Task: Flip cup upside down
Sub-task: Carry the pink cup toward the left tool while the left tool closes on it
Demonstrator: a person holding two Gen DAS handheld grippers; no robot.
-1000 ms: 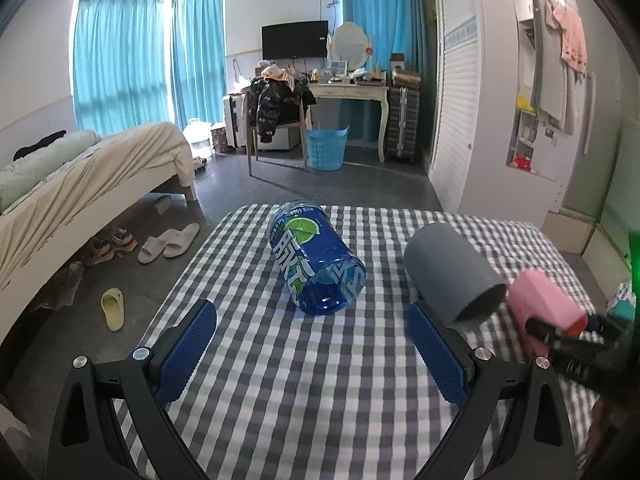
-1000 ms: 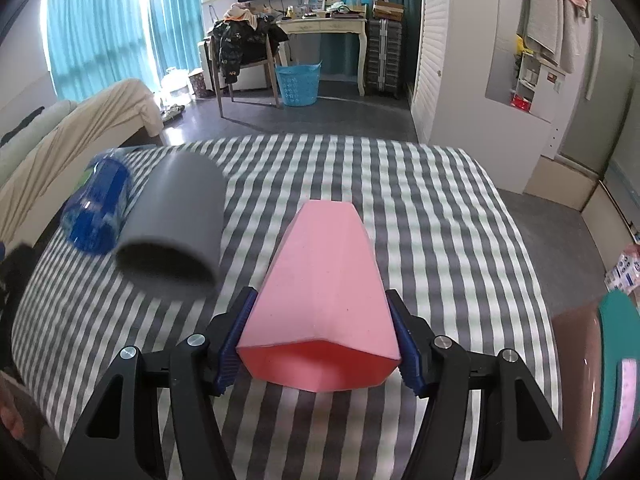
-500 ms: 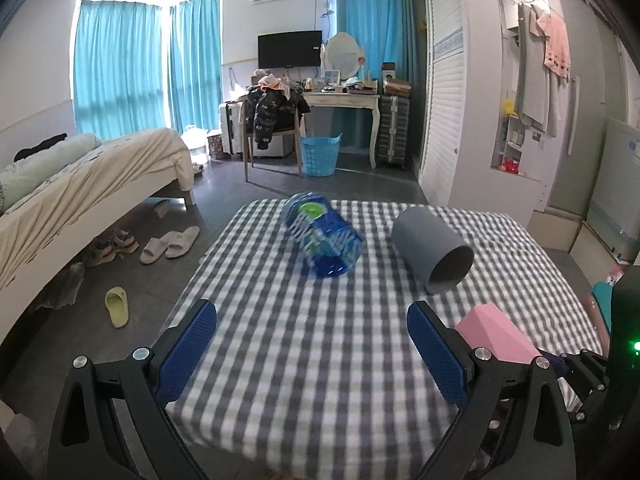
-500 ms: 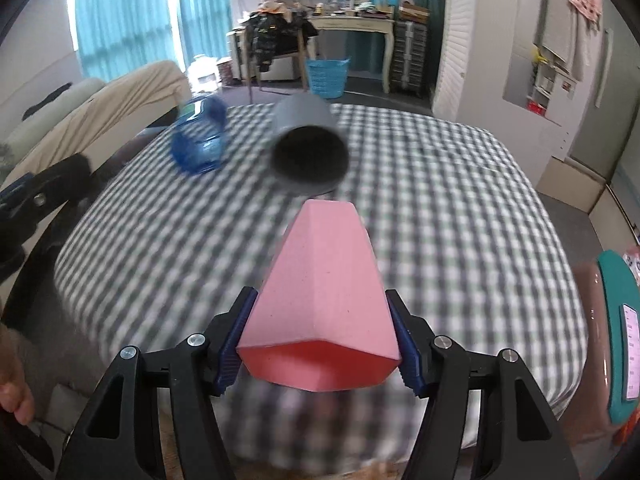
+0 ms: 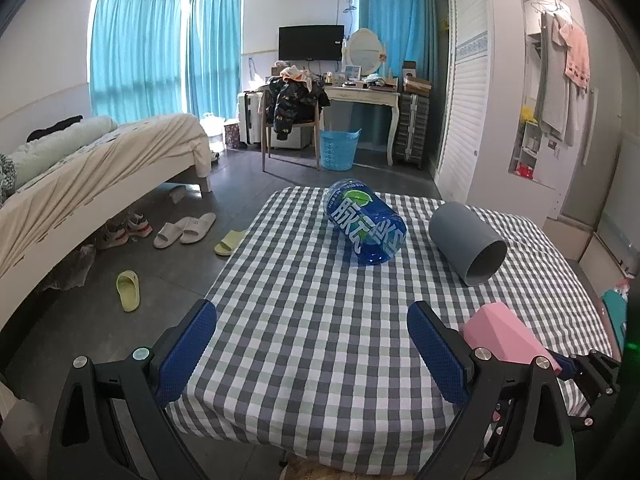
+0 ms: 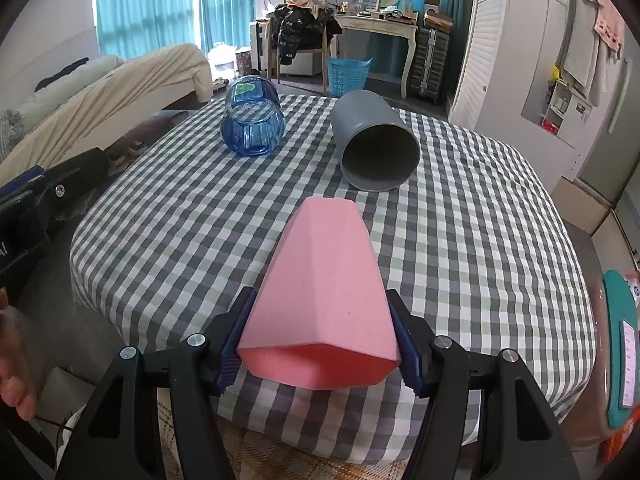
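Observation:
My right gripper (image 6: 318,334) is shut on a pink faceted cup (image 6: 320,292) near its open rim, holding it above the front edge of the checked table (image 6: 460,248), base pointing away from me. The pink cup also shows in the left wrist view (image 5: 506,336) at lower right. A grey cup (image 6: 374,148) lies on its side, mouth toward me; it also shows in the left wrist view (image 5: 466,242). A blue clear cup (image 6: 252,124) lies on its side to its left, also in the left wrist view (image 5: 366,222). My left gripper (image 5: 312,346) is open and empty over the table's front.
The checked tablecloth (image 5: 320,320) covers a small table. A bed (image 5: 80,168) stands to the left, with slippers (image 5: 184,230) on the floor. A teal-lidded container (image 6: 618,344) sits at the right. A chair and a blue basket (image 5: 338,150) stand far behind.
Both grippers have drawn back from the lying cups toward the table's front edge. The pink cup stays clamped in my right gripper. The left gripper stays open.

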